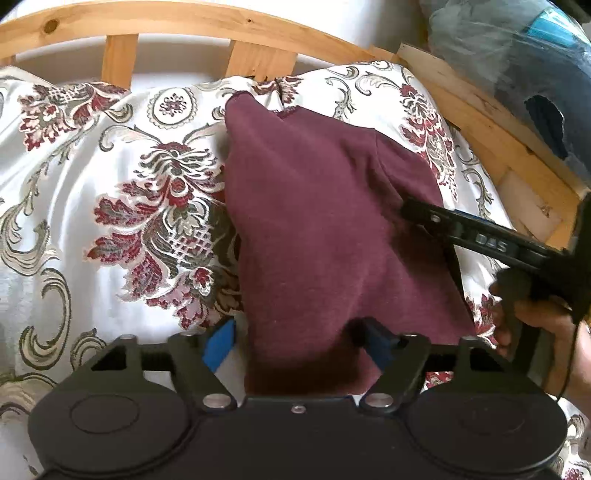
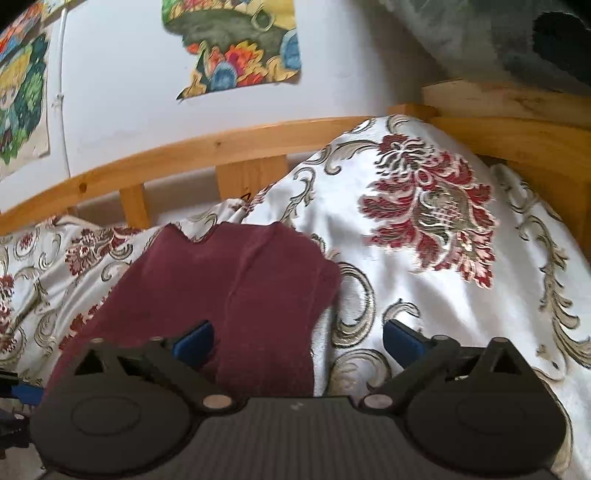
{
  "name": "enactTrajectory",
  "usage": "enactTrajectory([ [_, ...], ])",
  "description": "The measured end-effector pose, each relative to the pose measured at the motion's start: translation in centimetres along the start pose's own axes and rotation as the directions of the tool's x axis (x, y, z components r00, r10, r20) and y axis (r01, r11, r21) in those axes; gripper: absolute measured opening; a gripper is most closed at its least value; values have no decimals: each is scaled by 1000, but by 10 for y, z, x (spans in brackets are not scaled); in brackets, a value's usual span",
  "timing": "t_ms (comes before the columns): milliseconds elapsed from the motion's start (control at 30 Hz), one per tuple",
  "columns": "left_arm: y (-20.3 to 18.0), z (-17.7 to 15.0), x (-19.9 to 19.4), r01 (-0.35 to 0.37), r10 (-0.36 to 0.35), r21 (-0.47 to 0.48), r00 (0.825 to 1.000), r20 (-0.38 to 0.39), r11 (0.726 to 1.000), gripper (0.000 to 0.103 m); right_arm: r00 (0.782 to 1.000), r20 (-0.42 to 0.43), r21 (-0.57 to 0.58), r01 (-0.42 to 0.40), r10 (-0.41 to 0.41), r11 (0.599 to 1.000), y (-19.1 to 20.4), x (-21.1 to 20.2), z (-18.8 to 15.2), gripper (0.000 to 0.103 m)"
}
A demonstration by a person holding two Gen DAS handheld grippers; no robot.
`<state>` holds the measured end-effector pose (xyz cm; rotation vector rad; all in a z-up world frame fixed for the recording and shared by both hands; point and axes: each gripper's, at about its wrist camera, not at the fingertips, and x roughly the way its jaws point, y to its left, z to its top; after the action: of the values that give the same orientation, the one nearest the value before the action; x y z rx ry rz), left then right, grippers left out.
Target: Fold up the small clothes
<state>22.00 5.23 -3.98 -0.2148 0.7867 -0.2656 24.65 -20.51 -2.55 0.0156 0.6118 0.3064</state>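
Note:
A small maroon garment (image 1: 314,229) lies folded lengthwise on the floral bedspread (image 1: 92,184). My left gripper (image 1: 301,345) is open, with its blue pads either side of the garment's near end, which lies between them. My right gripper (image 2: 297,341) is open over the garment's (image 2: 229,280) right edge; the cloth passes between its fingers without being pinched. In the left wrist view the right gripper's black finger (image 1: 461,230) reaches in from the right and touches the garment's right side.
A wooden bed frame (image 1: 177,22) with slats runs along the far side against a white wall. Colourful drawings (image 2: 240,48) hang on the wall. A grey-blue bundle (image 1: 517,55) sits at the upper right beyond the frame. The bedspread is rumpled on the right (image 2: 424,221).

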Motion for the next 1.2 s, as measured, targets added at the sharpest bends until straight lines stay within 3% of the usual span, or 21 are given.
enactTrajectory([
  [300,-8,2,-13,-52,51,5,997,58,999,101,999,24,-14,37,-37,999,2,-26,-5,103],
  [967,-31,3,-60,-172,157,61,967,199,983,102,989,124,67,71,-79,995,10,-100,-2,103],
  [1200,-48,-1,-93,-163,143,67,962,232,984,102,982,171,76,69,-81,995,18,-141,2,103],
])
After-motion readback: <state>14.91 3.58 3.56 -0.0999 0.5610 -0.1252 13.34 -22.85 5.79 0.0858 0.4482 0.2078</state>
